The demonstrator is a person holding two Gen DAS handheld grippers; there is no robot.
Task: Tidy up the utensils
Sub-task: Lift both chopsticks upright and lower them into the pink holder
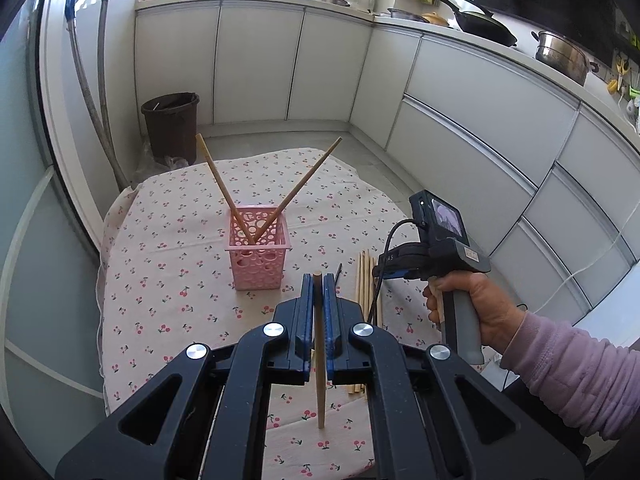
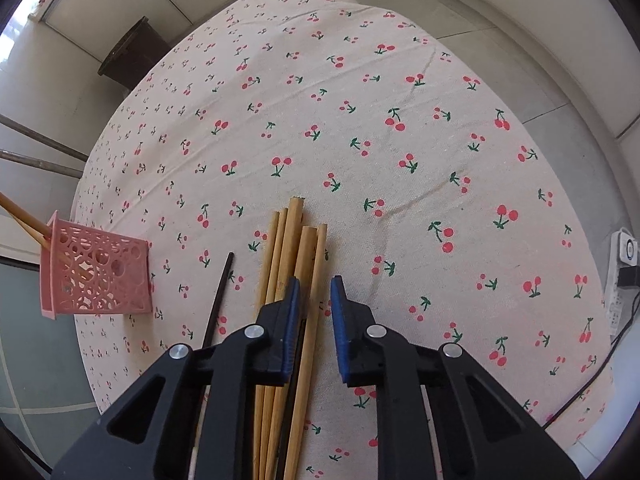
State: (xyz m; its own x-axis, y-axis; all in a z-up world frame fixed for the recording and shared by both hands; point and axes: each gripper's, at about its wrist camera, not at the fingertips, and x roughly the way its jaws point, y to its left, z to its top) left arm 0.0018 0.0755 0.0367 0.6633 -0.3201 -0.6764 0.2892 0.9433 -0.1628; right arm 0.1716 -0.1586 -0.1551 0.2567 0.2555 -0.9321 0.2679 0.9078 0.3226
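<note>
A pink perforated basket [image 1: 258,254] stands on the cherry-print tablecloth [image 1: 168,264] with two wooden chopsticks [image 1: 304,182] leaning out of it in a V. My left gripper [image 1: 318,280] is shut on one wooden chopstick [image 1: 319,360], held upright above the cloth, short of the basket. My right gripper [image 2: 315,284] is open, low over a bundle of several wooden chopsticks [image 2: 296,248] lying on the cloth; its jaws straddle the rightmost stick. A dark chopstick [image 2: 218,296] lies left of the bundle. The basket [image 2: 96,276] is at the left in the right wrist view.
A brown waste bin [image 1: 172,126] stands on the floor beyond the table. White kitchen cabinets [image 1: 460,100] wrap around the back and right, with pots on the counter. A power strip [image 2: 622,276] lies on the floor right of the table.
</note>
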